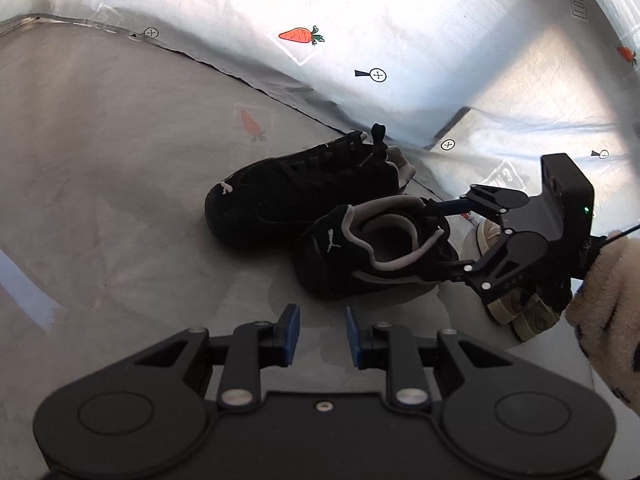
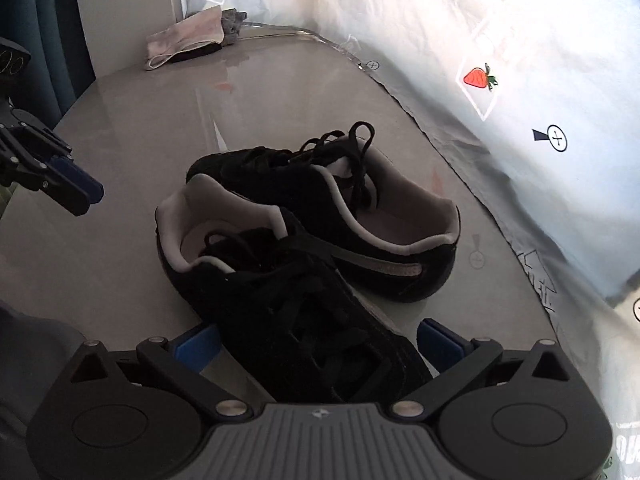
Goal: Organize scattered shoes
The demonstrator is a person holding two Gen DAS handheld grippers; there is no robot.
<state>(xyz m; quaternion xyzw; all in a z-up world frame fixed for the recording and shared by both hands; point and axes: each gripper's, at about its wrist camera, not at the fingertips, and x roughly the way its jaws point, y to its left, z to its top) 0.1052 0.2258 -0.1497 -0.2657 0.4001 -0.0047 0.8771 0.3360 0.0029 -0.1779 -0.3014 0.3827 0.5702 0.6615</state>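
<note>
Two shoes on the desk (image 2: 132,128), side by side and touching, heels pointing opposite ways. Taking the near shoe (image 2: 280,292) as landmark in the right wrist view: far shoe (image 2: 352,224) directly behind it, toward the sheet-draped wall (image 2: 420,20); right tongs (image 2: 320,346) astride its laced forepart, one finger on each side, neither pressing on it; left tongs (image 2: 80,192) well to its left, above the desk, apart from both shoes; crumpled cloth (image 2: 188,40) far behind and left, at the desk's back edge. In the left wrist view: left tongs (image 1: 322,338) in front of the landmark shoe's (image 1: 360,256) heel, not touching it.
</note>
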